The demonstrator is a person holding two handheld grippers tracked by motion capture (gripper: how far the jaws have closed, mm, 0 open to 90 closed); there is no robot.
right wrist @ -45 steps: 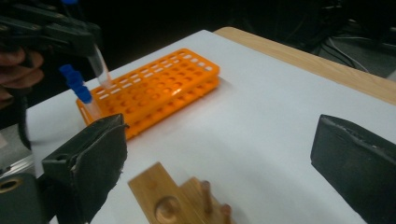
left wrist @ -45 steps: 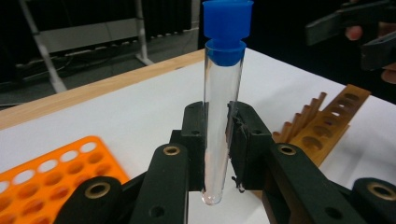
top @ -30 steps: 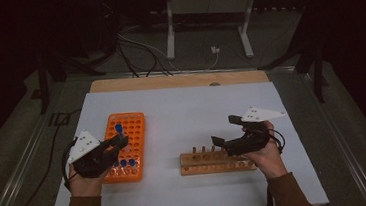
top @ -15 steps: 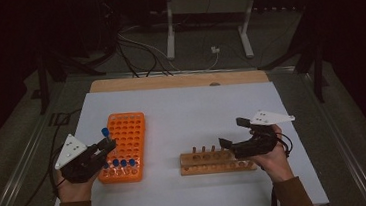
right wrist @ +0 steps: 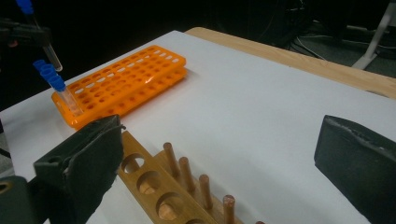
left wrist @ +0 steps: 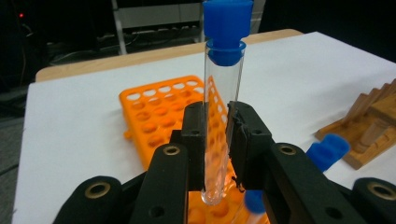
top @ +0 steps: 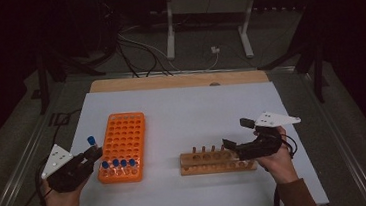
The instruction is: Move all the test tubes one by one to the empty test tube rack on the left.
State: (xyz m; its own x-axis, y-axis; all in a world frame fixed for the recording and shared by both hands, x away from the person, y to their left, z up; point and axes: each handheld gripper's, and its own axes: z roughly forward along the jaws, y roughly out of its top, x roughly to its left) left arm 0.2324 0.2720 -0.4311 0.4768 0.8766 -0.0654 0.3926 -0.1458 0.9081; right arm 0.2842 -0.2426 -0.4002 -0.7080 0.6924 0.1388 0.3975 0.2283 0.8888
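High view: orange tube rack (top: 122,138) lying on the white table sheet (top: 191,107), four blue-capped tubes (top: 118,164) standing in its near row. Left of the rack's near corner, left gripper (top: 91,153) clamped on a clear test tube (top: 92,142) with a blue cap, tube clear of the rack and raised beside it. Right of the rack, well apart, a wooden tube stand (top: 216,162) with pegs along its far edge. Right gripper (top: 235,134) poised over the stand's right end, jaws apart, nothing between them.

Left gripper view: both black jaws pressed against the lower half of the test tube (left wrist: 222,116), upright, blue cap (left wrist: 227,28) on top, rounded bottom hanging just below the pads. Orange rack (left wrist: 159,116) behind and below the tube; wooden stand (left wrist: 369,130) off beyond the rack at the frame's right edge.

Right gripper view: jaws spread wide, empty, wooden stand (right wrist: 159,186) with its holes and pegs directly below. Beyond the stand, orange rack (right wrist: 126,79) with blue-capped tubes (right wrist: 58,86) at its near end; past that end of the rack, the held test tube (right wrist: 39,32) tilted in the left gripper (right wrist: 23,30).
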